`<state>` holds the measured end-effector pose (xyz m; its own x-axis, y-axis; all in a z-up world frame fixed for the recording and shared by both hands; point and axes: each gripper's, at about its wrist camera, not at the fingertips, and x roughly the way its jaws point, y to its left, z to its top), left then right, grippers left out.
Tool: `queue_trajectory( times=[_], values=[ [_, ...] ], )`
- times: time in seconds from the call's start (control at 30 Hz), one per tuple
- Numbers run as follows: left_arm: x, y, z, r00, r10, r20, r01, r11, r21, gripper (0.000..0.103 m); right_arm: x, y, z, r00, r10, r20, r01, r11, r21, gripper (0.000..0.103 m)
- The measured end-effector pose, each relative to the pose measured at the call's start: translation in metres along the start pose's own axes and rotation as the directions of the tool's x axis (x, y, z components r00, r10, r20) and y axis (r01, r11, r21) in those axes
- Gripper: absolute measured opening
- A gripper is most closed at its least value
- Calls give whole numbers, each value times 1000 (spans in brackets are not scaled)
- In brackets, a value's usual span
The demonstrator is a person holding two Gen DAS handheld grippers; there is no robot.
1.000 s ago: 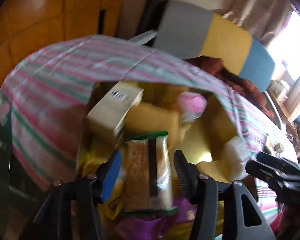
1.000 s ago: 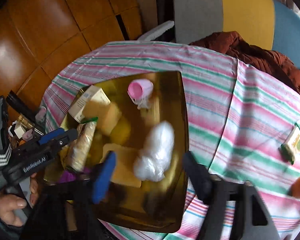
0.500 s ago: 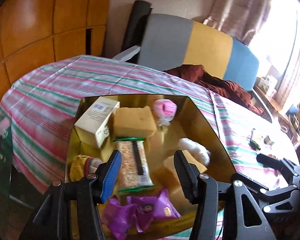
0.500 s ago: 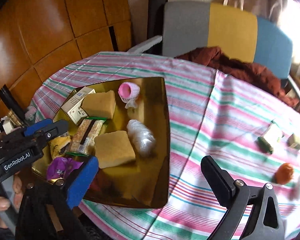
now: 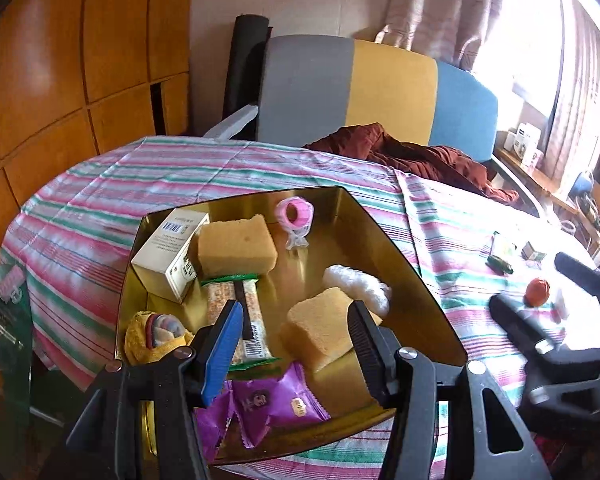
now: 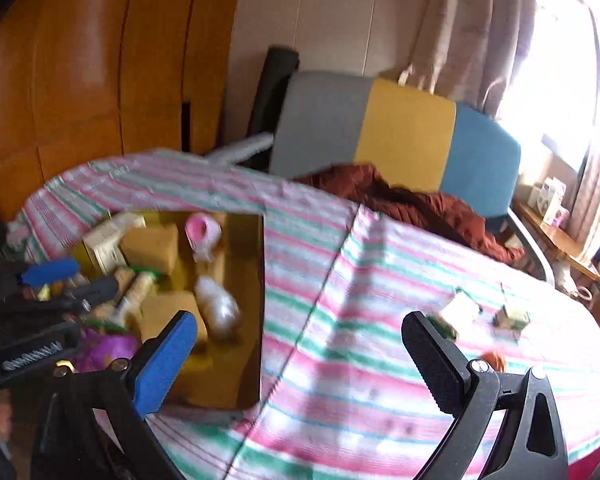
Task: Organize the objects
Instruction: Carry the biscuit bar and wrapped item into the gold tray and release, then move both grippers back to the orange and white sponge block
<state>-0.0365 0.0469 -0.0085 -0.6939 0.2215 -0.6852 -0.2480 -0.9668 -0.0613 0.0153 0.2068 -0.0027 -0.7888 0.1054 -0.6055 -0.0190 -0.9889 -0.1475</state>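
A gold tray (image 5: 400,256) sits on the striped tablecloth (image 5: 100,208) and holds a white box (image 5: 168,252), two yellow sponges (image 5: 236,246), a snack bar (image 5: 240,312), a pink tape roll (image 5: 294,212), a white plastic wad (image 5: 356,282), a yellow toy (image 5: 156,336) and purple packets (image 5: 268,404). My left gripper (image 5: 294,324) hangs open above the tray's near end, holding nothing. My right gripper (image 6: 300,340) is open and empty over the cloth right of the tray (image 6: 256,280). Small packs (image 6: 458,312) and an orange ball (image 6: 492,360) lie on the cloth at the right.
A grey, yellow and blue chair (image 5: 380,92) with a dark red cloth (image 5: 400,152) on it stands behind the table. Wooden panels (image 5: 60,60) fill the left wall. A bright window (image 5: 540,40) and a cluttered shelf (image 5: 548,176) are at the right.
Both grippers have pulled back and risen from the tray. The snack bar now lies in the tray, free of the left fingers. The right gripper has swung right, towards the small items.
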Motion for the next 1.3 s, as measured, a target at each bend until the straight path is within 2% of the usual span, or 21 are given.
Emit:
queue_trajectory(
  times=[0.27, 0.47, 0.63, 0.87, 1.0, 1.17, 1.23, 1.3],
  values=[
    [0, -19, -8, 1000, -11, -20, 13, 998, 59, 55, 12, -12, -15, 993, 81, -81, -75, 994, 77, 103],
    [2, -32, -14, 999, -12, -32, 16, 995, 102, 55, 16, -34, -32, 983, 150, -109, -131, 978, 162, 103],
    [2, -41, -16, 999, -17, -41, 22, 991, 131, 55, 17, -60, -40, 988, 38, -148, -11, 984, 176, 103],
    [0, -55, -16, 999, -17, -39, 24, 982, 186, 55, 7, -145, -46, 979, -90, -180, 138, 952, 274, 103],
    [-1, -66, -16, 999, -23, -39, 30, 976, 215, 55, -3, -206, -54, 969, -136, -206, 207, 900, 382, 103],
    [0, -82, -15, 999, -31, -42, 41, 965, 259, 55, -13, -277, -76, 955, -181, -234, 281, 803, 525, 103],
    [0, -89, -15, 998, -32, -45, 43, 959, 279, 55, -16, -299, -90, 957, -165, -238, 278, 747, 604, 103],
    [1, -96, -15, 998, -32, -48, 45, 954, 297, 55, -18, -318, -102, 977, -83, -196, 200, 669, 716, 103]
  ],
)
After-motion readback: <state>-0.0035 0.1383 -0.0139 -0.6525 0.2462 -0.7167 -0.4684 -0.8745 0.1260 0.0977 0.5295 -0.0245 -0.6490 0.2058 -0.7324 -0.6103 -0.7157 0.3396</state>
